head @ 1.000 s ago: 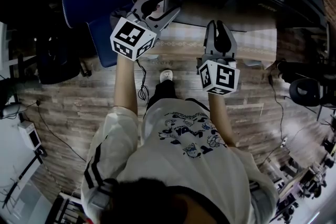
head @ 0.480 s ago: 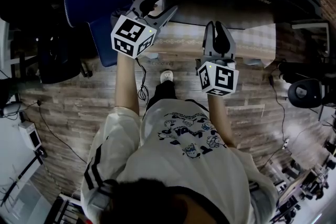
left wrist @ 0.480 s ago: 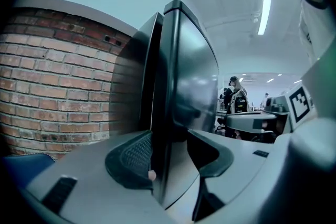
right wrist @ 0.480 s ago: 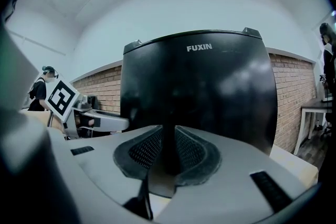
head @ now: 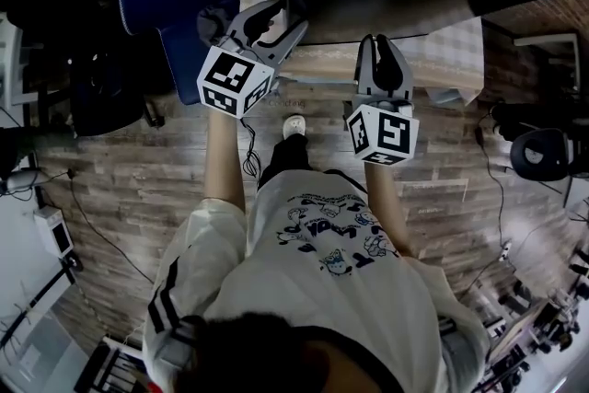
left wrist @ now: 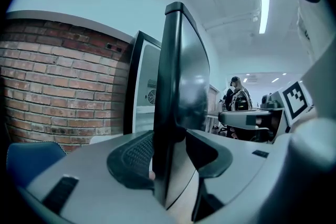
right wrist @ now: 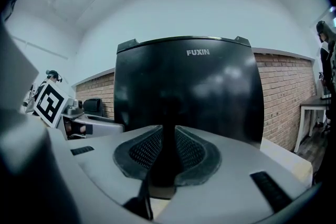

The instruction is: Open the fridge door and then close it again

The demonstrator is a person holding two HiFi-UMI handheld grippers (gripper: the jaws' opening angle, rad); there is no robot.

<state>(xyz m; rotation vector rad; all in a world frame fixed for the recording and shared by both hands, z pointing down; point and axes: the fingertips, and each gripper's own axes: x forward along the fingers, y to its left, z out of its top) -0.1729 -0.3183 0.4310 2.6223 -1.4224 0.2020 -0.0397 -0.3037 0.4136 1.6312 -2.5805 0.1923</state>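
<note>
At upper centre, left gripper (head: pixel 282 15) pinches the glossy black fridge door (left wrist: pixel 181 76) edge; door apparently ajar, closing remains; right gripper (head: pixel 382 44) pressed together, empty.

Dim fisheye frames; dark, vignetted corners

The right claw (right wrist: pixel 165 134) points straight at the glossy black fridge door (right wrist: pixel 189 92), which fills the middle of the view and bears the white lettering FUXIN near its top edge. The claw's two grey jaws, lined with dark mesh pads, sit drawn together with only a narrow dark slit between them and nothing held there. A brick wall (right wrist: pixel 281 92) runs off to the right of the door, and a black-and-white marker cube (right wrist: pixel 50 102) shows at the left.
</note>
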